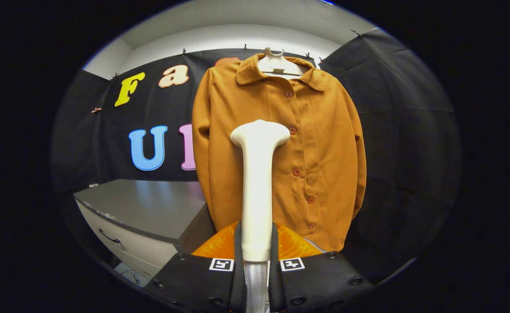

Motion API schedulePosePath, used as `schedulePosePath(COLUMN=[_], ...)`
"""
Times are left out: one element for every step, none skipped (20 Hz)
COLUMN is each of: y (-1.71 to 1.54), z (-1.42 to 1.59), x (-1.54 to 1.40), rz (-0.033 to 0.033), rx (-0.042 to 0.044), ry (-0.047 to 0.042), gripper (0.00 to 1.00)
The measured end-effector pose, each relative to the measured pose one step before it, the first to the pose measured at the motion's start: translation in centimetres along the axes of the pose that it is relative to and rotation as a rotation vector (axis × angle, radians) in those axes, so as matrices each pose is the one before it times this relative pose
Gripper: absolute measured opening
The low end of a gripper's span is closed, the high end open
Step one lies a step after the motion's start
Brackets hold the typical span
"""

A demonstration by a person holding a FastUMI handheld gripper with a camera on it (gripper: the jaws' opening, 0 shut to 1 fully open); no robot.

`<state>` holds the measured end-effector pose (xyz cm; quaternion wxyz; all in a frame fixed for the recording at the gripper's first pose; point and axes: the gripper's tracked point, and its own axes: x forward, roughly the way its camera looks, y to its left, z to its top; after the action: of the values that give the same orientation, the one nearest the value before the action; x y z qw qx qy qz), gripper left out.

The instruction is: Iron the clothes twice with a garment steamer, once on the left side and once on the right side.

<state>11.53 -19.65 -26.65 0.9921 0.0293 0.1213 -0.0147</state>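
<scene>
Clamping the steamer (257, 191) handle between both fingers, the hand-held gripper (257, 248) holds its head just ahead before the hanging jacket (320, 143), where lingering could likely scorch the cloth.

Steamer (257, 191): white, long upright handle widening to a flat head at the top, held between the fingers, its head in front of the shirt's left half.
Shirt (315, 143): orange-brown, collared, long-sleeved, buttoned shut, hanging straight on a white hanger (276, 64).
</scene>
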Motion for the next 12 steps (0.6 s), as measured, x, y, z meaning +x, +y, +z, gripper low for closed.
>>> schedulePosePath(y=[-0.106,-0.154,-0.245,-0.217,-0.161,-0.074,-0.122,-0.132,-0.244,-0.208,-0.325,-0.308], z=[-0.905,-0.911,-0.985,-0.771,-0.786,-0.71,-0.809,-0.684,-0.634,-0.536,-0.555,-0.544], x=[-0.052,-0.041,-0.121,-0.08,-0.109,-0.067,-0.193,-0.269,-0.206,-0.207,-0.316,-0.285], rz=[-0.00193,-0.00132,0.00099,0.00137,0.00048,0.0008,0.00233,0.00285,0.0016,-0.00213,-0.00418,-0.00391], rx=[-0.00408,-0.00664,-0.00264,0.00101,0.00364,0.00488,0.00591,0.00627,0.00818,0.00838,0.00729,0.00897], ry=[0.01642,0.01905,0.02002,0.01895,0.01909,0.01936,0.01768,0.01695,0.01541,0.01428,0.01537,0.01428], gripper=[0.24,0.24,0.24,0.24,0.24,0.24,0.24,0.24,0.24,0.24,0.24,0.24])
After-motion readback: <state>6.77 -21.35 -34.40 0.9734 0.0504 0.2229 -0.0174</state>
